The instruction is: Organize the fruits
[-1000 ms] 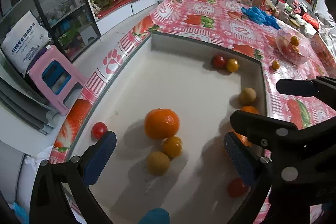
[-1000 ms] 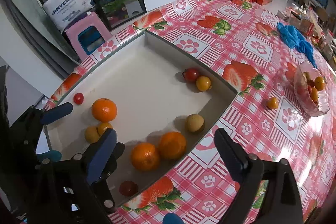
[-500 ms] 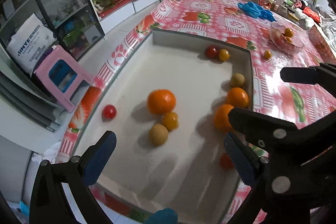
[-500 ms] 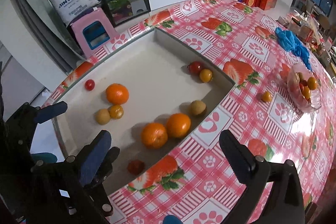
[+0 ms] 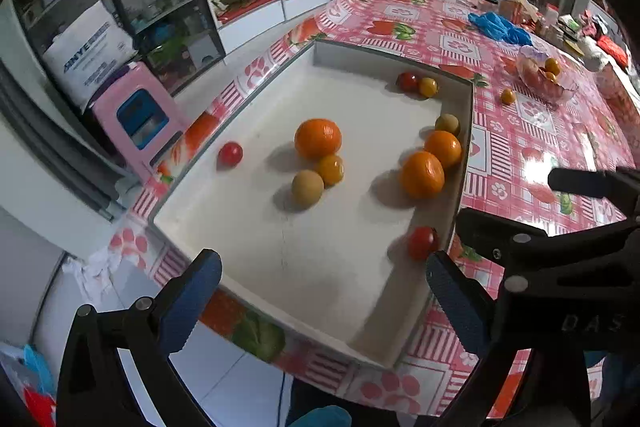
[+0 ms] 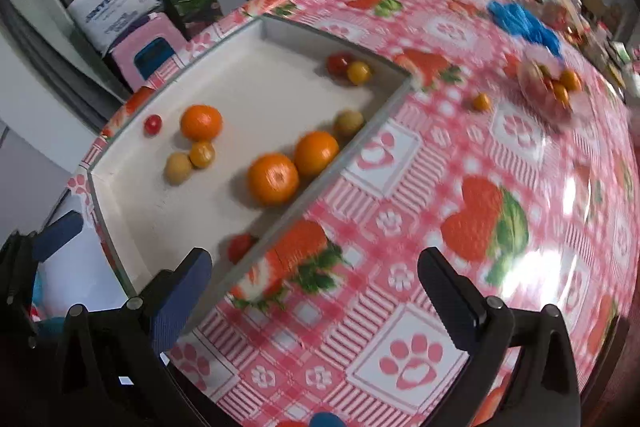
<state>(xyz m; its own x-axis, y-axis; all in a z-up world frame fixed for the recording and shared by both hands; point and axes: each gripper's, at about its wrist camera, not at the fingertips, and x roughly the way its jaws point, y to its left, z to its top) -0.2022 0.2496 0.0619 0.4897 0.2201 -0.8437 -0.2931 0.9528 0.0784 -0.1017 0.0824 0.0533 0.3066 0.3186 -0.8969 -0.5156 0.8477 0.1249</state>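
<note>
two wrist-cam views over a table w/ a red-and-pink strawberry and paw-print cloth [image 6: 416, 351]. a shallow white tray [image 5: 312, 267] sits on the table's near corner, fruit loose inside. left gripper [image 5: 320, 291] hangs above the tray's near edge, blue-padded fingers wide apart, nothing btwn them. right gripper [image 6: 314, 287] hangs over the cloth just beside the tray's right wall, fingers also wide apart and empty; this view is motion-blurred.

in the tray: one big orange [image 5: 318, 138] mid-tray, touching a small yellow-orange fruit [image 5: 330, 169] and a tan round fruit [image 5: 307, 188]. two more oranges [image 5: 423, 174] sit together against the right wall, another tan fruit [image 5: 447, 124] behind them. red tomato [image 5: 230, 153] by the left wall, another [image 5: 422, 242] near the right wall, close to the left gripper. a red + yellow pair [image 5: 418, 84] in the far corner.

on the cloth, well apart from the tray: a clear bowl of fruit [image 5: 546, 79], one small orange fruit [image 5: 508, 96] near it, blue plastic bag [image 5: 500, 27] farther back.
</note>
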